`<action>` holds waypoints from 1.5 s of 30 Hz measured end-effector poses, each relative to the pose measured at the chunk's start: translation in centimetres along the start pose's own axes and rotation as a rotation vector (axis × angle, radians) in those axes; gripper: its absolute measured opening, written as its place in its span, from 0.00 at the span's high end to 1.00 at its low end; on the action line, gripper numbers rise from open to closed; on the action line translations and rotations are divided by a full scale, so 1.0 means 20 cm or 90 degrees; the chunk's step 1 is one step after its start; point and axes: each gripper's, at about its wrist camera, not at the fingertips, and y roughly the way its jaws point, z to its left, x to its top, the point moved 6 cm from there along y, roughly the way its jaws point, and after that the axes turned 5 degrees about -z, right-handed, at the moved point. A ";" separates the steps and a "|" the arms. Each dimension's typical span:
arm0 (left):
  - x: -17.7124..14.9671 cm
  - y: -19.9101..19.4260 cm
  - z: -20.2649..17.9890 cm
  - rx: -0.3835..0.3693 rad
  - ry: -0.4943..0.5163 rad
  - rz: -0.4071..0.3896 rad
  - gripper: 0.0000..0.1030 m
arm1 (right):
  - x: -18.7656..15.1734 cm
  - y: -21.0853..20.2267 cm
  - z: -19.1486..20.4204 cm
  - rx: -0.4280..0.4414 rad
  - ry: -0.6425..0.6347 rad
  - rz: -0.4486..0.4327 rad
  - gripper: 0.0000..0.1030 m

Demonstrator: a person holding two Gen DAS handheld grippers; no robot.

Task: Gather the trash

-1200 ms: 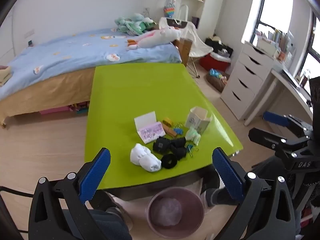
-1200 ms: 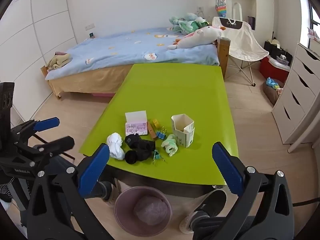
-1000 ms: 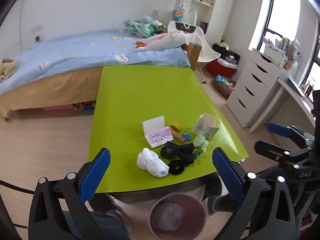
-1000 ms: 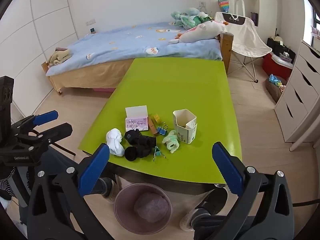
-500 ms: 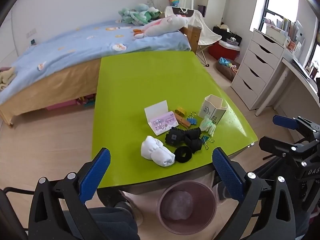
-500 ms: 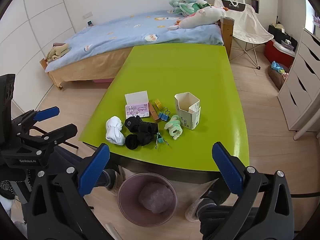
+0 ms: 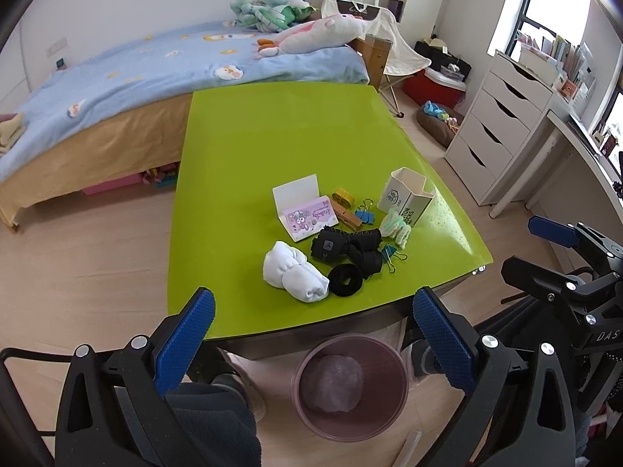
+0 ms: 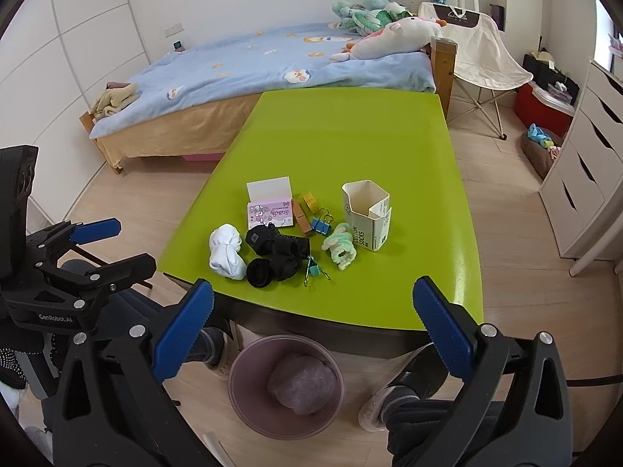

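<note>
A green table (image 7: 280, 136) (image 8: 350, 136) holds a cluster of items near its front edge: an open cream sock carton (image 7: 407, 200) (image 8: 368, 220), a small pink card box (image 7: 305, 214) (image 8: 270, 210), a white sock bundle (image 7: 292, 272) (image 8: 226, 251), black socks (image 7: 346, 249) (image 8: 278, 251), a mint scrunchie (image 7: 395, 227) (image 8: 339, 249) and binder clips (image 7: 364, 214) (image 8: 321, 223). A pink bin (image 7: 350, 385) (image 8: 286, 385) with a bag stands on the floor below the front edge. My left gripper (image 7: 311, 334) and right gripper (image 8: 311, 323) are open and empty, above the bin.
A bed (image 7: 155, 74) (image 8: 253, 70) with plush toys lies behind the table. White drawers (image 7: 502, 124) (image 8: 588, 179) and a desk stand to the right. A folding chair (image 8: 479, 46) is at the back. The person's feet are under the table.
Both grippers have risen and tilted down a little toward the table's front edge; the item cluster and bin sit slightly closer and more central. Nothing was grasped.
</note>
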 end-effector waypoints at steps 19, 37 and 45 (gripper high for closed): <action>-0.01 -0.02 -0.01 0.014 -0.001 -0.003 0.05 | 0.00 -0.03 0.00 -0.005 0.001 -0.006 0.03; -0.01 0.00 0.01 0.021 -0.008 0.001 0.05 | -0.01 -0.02 0.02 -0.009 -0.005 -0.011 0.03; -0.01 0.05 0.01 -0.004 -0.036 0.017 0.05 | -0.02 -0.01 0.01 -0.013 0.000 -0.005 0.03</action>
